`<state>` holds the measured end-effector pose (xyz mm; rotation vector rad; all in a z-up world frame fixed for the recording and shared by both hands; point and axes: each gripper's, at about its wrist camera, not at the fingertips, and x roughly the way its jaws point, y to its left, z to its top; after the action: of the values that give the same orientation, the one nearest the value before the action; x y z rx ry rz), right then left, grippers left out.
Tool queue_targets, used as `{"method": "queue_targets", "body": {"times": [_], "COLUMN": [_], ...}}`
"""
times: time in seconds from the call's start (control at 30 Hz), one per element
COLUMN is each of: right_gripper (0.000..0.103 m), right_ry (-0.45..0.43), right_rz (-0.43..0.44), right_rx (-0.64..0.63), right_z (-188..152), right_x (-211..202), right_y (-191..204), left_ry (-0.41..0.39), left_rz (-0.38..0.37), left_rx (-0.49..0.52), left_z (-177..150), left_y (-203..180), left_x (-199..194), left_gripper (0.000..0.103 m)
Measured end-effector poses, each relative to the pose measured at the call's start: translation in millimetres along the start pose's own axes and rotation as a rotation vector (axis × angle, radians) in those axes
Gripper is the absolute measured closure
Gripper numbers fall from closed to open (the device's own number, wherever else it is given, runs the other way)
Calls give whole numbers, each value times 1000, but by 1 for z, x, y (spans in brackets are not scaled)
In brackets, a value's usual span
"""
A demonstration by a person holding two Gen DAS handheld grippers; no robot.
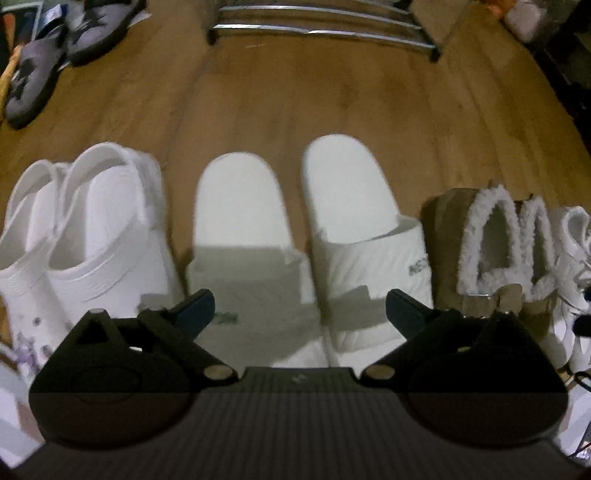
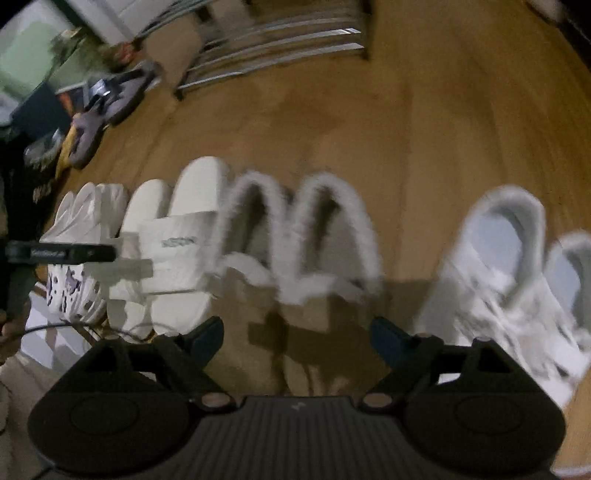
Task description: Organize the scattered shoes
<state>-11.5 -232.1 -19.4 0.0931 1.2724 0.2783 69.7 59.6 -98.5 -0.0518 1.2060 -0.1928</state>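
Both tongs hang spread and empty over the wooden floor. White slides lie at twelve o'clock of the left tongs; fur-trimmed tan slippers at twelve o'clock of the right tongs.

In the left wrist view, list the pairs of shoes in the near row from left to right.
White clogs → white slides → brown fur-trimmed slippers → white sneakers, cut off at the right edge.

fleece-trimmed tan slippers, smooth white slides, shiny metal rack, wood floor
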Motion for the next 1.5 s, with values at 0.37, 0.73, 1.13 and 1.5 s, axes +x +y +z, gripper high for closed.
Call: {"method": "queue_targets", "body": {"times": [0.37, 0.73, 1.13, 1.5], "right_gripper": [41, 89, 92, 92], "right_ry": [-67, 5, -305, -596], "right_rz": [-188, -156, -31, 9], "right_rx": [-73, -29, 41, 91], "right_z": [38, 47, 34, 99], "right_x": [61, 127, 79, -18], "right_y": [28, 21, 11, 7], "left_ry": [-153, -127, -167, -225], "left_rz": [-41, -62, -85, -204], "left_rx": [39, -47, -118, -223], "left_z": [-9, -15, -17, -17], "left_y": [5, 16, 27, 42], "left_x": [-20, -1, 6, 4], "left_gripper": [3, 3, 2, 2]}}
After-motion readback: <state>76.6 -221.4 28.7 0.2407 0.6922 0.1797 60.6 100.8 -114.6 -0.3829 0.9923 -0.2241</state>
